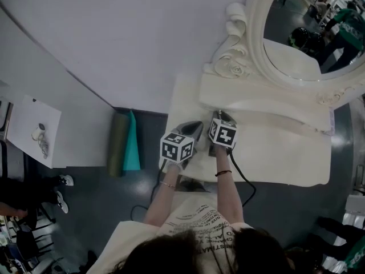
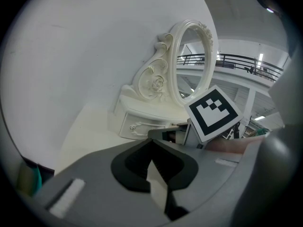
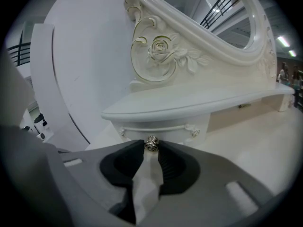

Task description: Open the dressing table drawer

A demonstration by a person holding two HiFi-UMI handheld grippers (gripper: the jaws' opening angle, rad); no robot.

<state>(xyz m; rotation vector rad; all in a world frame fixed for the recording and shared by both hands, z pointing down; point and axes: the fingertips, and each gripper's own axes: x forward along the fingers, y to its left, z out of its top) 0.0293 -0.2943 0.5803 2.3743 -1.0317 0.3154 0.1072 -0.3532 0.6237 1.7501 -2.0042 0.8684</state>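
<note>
A white dressing table carries an oval mirror over a low drawer unit. A small metal drawer knob sits between the tips of my right gripper, and both pads touch it. In the head view my right gripper reaches to the unit's left end. Beside it, my left gripper hovers over the tabletop, its jaw tips meeting on nothing. The left gripper view shows the drawer front and the right gripper's marker cube.
A wall stands just behind and to the left of the table. A rolled olive mat and a teal item lean on the dark floor at the left. A cable trails on the floor. A white side table is at far left.
</note>
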